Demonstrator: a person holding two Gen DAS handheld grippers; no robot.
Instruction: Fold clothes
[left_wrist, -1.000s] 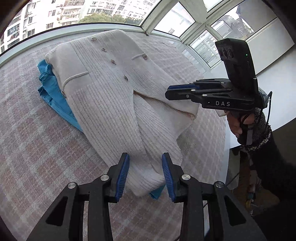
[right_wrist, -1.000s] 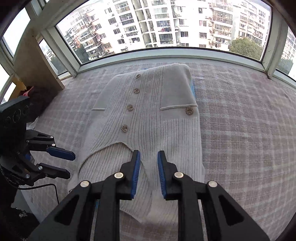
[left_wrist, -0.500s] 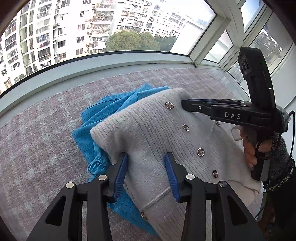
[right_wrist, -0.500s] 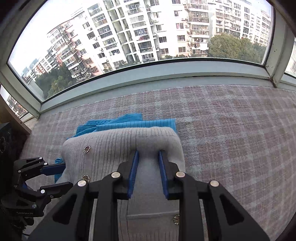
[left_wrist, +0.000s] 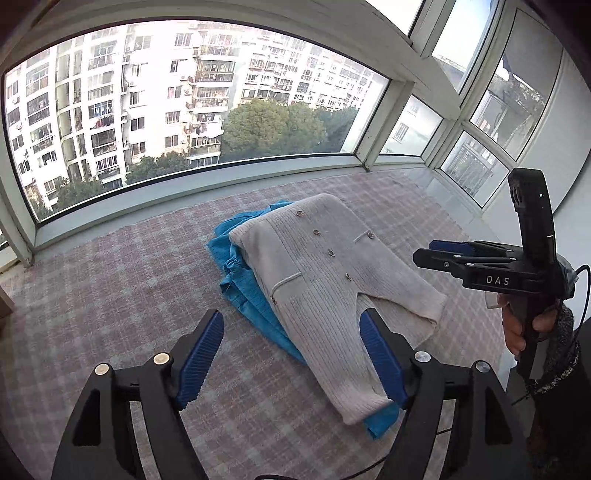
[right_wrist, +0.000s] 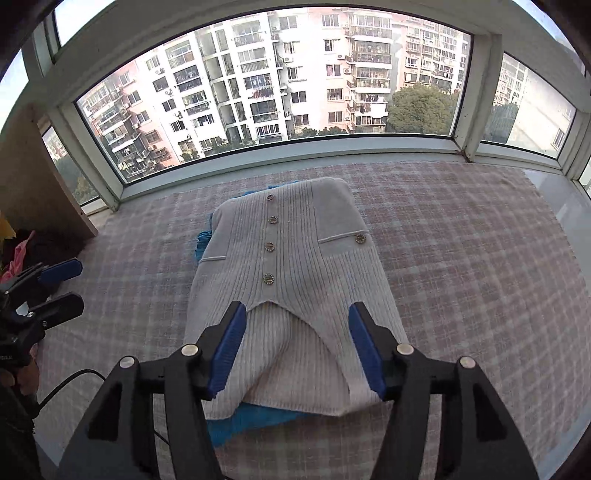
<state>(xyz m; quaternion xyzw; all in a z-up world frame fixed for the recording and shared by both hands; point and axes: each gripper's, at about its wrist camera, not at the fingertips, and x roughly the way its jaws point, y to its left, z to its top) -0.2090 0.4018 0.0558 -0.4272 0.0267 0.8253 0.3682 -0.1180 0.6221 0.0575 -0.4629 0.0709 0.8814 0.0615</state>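
A cream ribbed cardigan (left_wrist: 325, 273) with metal buttons lies folded on top of a blue garment (left_wrist: 240, 280) on the checked cloth. It also shows in the right wrist view (right_wrist: 291, 280), with the blue garment (right_wrist: 255, 415) peeking out at its near edge. My left gripper (left_wrist: 291, 356) is open and empty, held above the near edge of the pile. My right gripper (right_wrist: 293, 347) is open and empty over the cardigan's near hem. The right gripper also shows in the left wrist view (left_wrist: 439, 253); the left gripper shows in the right wrist view (right_wrist: 61, 286).
The pink and grey checked cloth (right_wrist: 461, 258) covers a platform under a bay window (right_wrist: 280, 81). A wooden panel (right_wrist: 33, 184) and a heap of dark and pink clothes (right_wrist: 22, 247) stand at the left. The platform edge drops off at the right of the left wrist view (left_wrist: 491, 365).
Both grippers have opened wide and pulled back and up from the cardigan's far end. The cardigan now lies released on the blue garment.
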